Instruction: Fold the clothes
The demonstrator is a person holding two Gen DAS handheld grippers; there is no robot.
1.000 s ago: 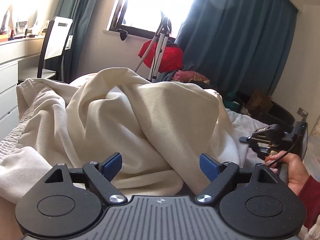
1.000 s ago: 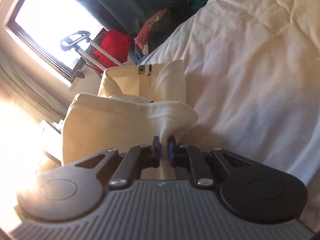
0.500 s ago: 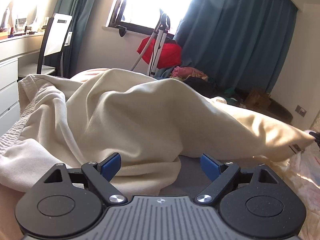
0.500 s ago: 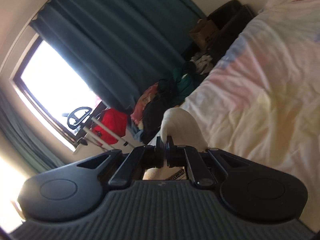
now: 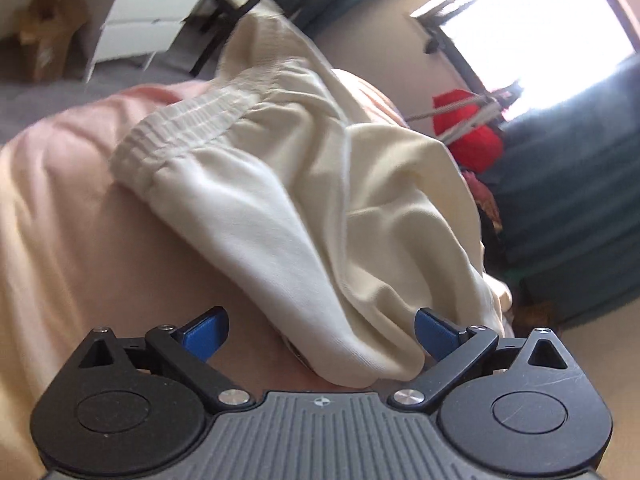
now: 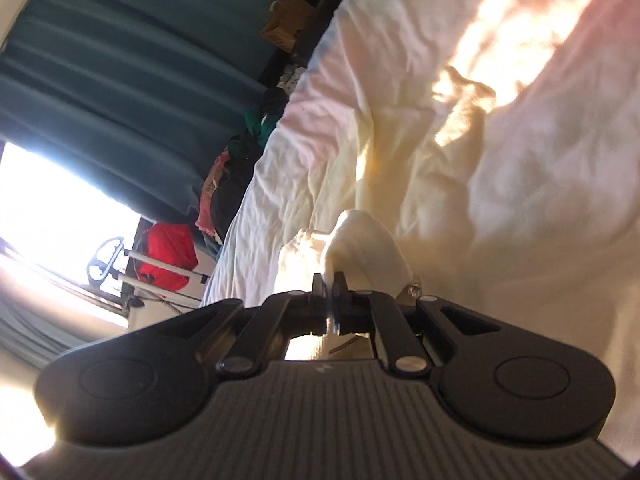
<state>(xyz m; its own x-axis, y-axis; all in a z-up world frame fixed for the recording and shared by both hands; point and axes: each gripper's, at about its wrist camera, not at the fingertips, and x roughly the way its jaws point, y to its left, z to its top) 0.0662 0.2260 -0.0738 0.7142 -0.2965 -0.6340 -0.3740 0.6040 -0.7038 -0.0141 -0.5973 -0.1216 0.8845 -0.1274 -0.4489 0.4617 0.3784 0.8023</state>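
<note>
A cream garment [image 5: 304, 200] with a ribbed elastic waistband [image 5: 192, 128] lies bunched on the pink bed cover [image 5: 60, 208]. My left gripper [image 5: 320, 332] is open, its blue pads either side of the garment's near end, which reaches between the jaws. My right gripper [image 6: 330, 284] is shut on a cream fold of the garment [image 6: 360, 240] and holds it above the bed sheet [image 6: 500, 160]. A metal zipper pull [image 6: 414, 286] shows beside its right finger.
The left wrist view shows white drawers [image 5: 152, 12], a cardboard box [image 5: 44, 40], a red bag [image 5: 472, 136], dark blue curtains [image 5: 568, 200] and the window. The right wrist view shows curtains [image 6: 120, 80], a red bag [image 6: 168, 256] and a clothes pile [image 6: 240, 160] beside the bed.
The left gripper has swung and tilted, now looking along the garment from its near end toward the waistband. The right gripper has pulled its held fold farther out over the bed.
</note>
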